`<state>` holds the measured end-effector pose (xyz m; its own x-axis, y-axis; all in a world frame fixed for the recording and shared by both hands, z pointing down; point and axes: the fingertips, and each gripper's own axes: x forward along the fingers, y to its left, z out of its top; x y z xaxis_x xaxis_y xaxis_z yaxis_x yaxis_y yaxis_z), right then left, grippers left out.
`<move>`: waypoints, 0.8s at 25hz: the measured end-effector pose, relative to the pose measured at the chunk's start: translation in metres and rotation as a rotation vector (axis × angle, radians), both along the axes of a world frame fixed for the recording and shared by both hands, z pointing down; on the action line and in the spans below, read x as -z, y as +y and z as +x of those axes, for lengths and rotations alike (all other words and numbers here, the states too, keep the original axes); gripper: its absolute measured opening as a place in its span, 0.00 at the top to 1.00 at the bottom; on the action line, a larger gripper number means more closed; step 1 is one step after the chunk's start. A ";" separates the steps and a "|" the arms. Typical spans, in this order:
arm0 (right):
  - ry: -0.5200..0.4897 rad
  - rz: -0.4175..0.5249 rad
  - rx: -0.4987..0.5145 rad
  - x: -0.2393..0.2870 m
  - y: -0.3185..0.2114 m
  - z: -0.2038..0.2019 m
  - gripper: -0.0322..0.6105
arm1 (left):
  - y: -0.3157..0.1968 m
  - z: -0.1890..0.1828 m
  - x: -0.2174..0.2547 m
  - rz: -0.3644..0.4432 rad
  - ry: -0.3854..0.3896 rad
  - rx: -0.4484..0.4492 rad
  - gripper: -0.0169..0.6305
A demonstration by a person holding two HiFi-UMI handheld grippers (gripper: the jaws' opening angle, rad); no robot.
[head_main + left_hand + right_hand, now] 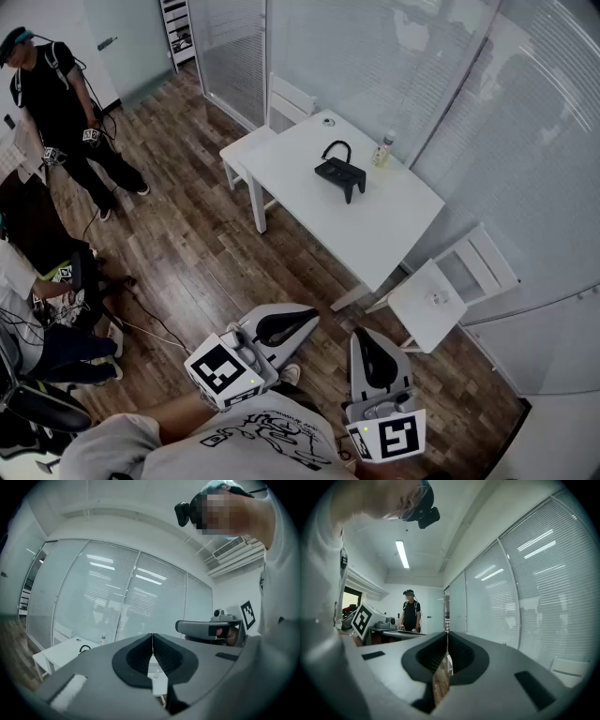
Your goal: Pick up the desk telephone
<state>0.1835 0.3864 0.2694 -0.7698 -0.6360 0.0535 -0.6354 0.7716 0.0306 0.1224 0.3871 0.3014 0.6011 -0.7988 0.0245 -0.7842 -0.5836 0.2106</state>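
A black desk telephone with a curled cord lies on a white table across the room, far from both grippers. In the left gripper view the phone shows small on that table. My left gripper is held near my body, its jaws shut with nothing between them; its own view shows the jaws pressed together. My right gripper sits beside it, also shut and holding nothing, as its own view shows. Both point level.
A small bottle and a round object stand on the table. White chairs flank it. Glass partitions with blinds run behind. A person stands at the left, near cluttered desks and cables.
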 end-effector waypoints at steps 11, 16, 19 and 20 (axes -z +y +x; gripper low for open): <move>-0.010 -0.015 0.052 -0.004 -0.028 -0.082 0.93 | -0.024 -0.080 -0.006 -0.013 0.015 0.053 0.97; -0.004 0.006 0.076 0.002 -0.045 -0.139 0.93 | -0.039 -0.138 -0.010 -0.019 0.009 0.077 0.97; -0.005 -0.003 0.063 0.000 -0.054 -0.160 0.93 | -0.049 -0.163 -0.013 -0.035 0.008 0.080 0.97; -0.006 -0.014 0.059 -0.001 -0.058 -0.164 0.93 | -0.052 -0.169 -0.014 -0.041 0.014 0.081 0.97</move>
<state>0.0198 0.3279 0.2707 -0.8063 -0.5887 0.0578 -0.5888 0.8081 0.0160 -0.0464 0.3352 0.3154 0.5351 -0.8433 0.0506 -0.8253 -0.5090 0.2446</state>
